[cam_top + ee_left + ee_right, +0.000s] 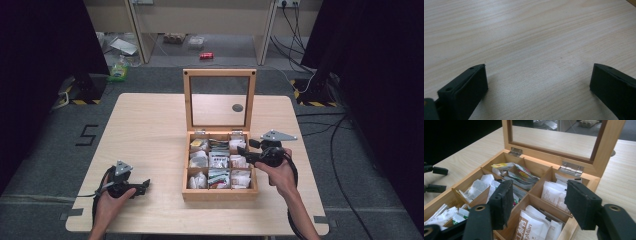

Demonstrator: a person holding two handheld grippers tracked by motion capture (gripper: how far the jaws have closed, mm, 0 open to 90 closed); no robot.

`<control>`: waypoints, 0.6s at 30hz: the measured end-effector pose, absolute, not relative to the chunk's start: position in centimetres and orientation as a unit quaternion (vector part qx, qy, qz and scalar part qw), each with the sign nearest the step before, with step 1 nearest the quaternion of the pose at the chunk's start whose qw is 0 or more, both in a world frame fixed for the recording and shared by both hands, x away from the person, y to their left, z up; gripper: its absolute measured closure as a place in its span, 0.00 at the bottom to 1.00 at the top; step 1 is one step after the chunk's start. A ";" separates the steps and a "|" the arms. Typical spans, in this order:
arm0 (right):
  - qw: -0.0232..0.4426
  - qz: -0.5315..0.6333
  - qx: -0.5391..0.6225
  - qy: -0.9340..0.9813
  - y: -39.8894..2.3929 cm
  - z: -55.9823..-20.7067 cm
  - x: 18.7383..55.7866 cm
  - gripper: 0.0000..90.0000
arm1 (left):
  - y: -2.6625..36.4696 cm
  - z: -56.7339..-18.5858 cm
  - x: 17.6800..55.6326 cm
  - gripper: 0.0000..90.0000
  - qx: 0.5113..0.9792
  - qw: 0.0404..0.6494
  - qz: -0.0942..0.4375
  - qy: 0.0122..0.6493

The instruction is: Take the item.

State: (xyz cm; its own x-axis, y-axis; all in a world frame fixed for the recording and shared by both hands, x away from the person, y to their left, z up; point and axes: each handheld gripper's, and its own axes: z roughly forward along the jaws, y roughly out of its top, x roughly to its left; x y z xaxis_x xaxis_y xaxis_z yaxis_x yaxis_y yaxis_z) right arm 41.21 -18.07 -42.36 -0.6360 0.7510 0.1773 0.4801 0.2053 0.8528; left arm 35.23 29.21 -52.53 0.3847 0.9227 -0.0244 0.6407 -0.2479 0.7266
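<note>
— On the table [150, 125], where's the box [220, 192]?
— Middle, lid up. My right claw [537, 202] hangs over its right-hand compartments, spread, pinching nothing, above white sachets [534, 225].
— Left claw [537, 82]?
— Left of the box, spread, empty.

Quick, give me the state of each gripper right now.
Left gripper: open, jaws wide apart over the bare table, holding nothing.
Right gripper: open, nothing gripped, jaws above the white packets in the wooden box.
</note>
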 end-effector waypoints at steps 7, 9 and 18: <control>0.134 0.475 0.386 0.779 -17.7 -42.8 41.4 0.55 | 29.2 -52.5 35.2 0.01 0.762 0.335 0.210 0.513; 0.133 0.471 0.381 0.784 -17.5 -43.0 41.5 0.56 | 29.2 -52.5 35.2 0.01 0.762 0.335 0.210 0.513; 0.120 0.446 0.375 0.804 -17.3 -44.1 41.9 0.61 | 29.2 -52.5 35.2 0.01 0.762 0.335 0.210 0.513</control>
